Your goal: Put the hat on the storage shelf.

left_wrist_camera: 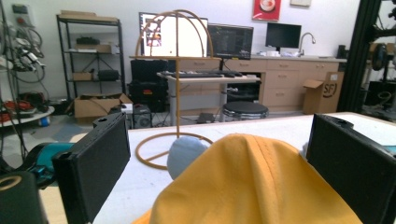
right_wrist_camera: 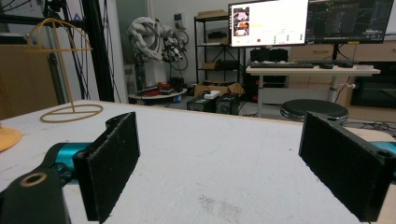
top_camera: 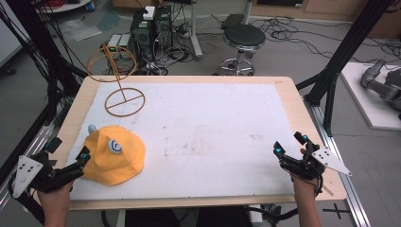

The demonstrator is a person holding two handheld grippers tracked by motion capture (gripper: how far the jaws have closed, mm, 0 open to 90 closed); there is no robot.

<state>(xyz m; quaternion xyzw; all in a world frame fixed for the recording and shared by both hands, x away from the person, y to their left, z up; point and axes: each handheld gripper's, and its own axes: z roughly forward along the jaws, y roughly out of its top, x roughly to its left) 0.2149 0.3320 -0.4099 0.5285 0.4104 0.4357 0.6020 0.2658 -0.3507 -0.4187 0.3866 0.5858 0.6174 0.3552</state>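
A yellow hat (top_camera: 113,156) with a white round patch and a pale blue knob (top_camera: 92,128) lies at the near left of the white mat (top_camera: 213,123). Behind it stands a tan wire hat stand (top_camera: 124,100) with a domed top. My left gripper (top_camera: 71,149) is open at the hat's left edge. In the left gripper view the hat (left_wrist_camera: 261,186) bulges up between the wide-apart jaws of this gripper (left_wrist_camera: 222,140), with the stand (left_wrist_camera: 176,93) beyond. My right gripper (top_camera: 289,144) is open and empty at the near right; its own view shows the gripper (right_wrist_camera: 219,140) over bare mat.
The wooden table's edge (top_camera: 302,109) frames the mat. A black stool (top_camera: 243,38) and computer boxes sit on the floor beyond the far edge. Black frame posts (top_camera: 343,52) rise at the right. In the right gripper view, the stand (right_wrist_camera: 65,70) sits far left.
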